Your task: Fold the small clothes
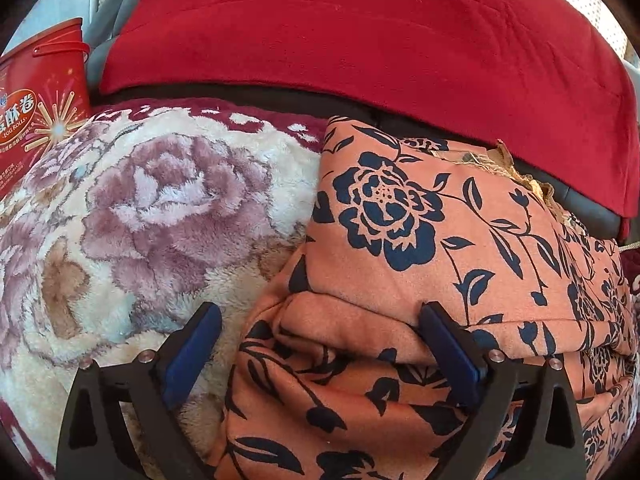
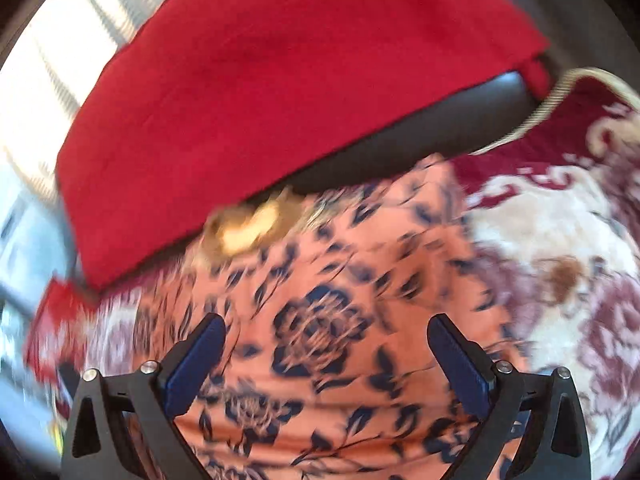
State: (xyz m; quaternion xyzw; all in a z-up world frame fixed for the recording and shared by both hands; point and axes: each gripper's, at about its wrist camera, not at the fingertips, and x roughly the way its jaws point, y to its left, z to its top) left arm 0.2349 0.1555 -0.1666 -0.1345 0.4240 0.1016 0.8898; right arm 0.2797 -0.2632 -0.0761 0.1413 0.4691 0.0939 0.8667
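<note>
On the plush rose-patterned blanket (image 1: 132, 208), just before the red cushion (image 1: 360, 28), lies the orange floral garment (image 1: 420, 220), already doubled into a thick bundle with a rolled fold near. Both the left gripper (image 1: 320, 320) and the right gripper (image 2: 326, 334) are spread wide, pinching nothing. Folding seems mostly done, though the right view is blurred; tidying remains. Blanket lies free left; an egg-roll tin (image 1: 40, 108) stands far left.
</note>
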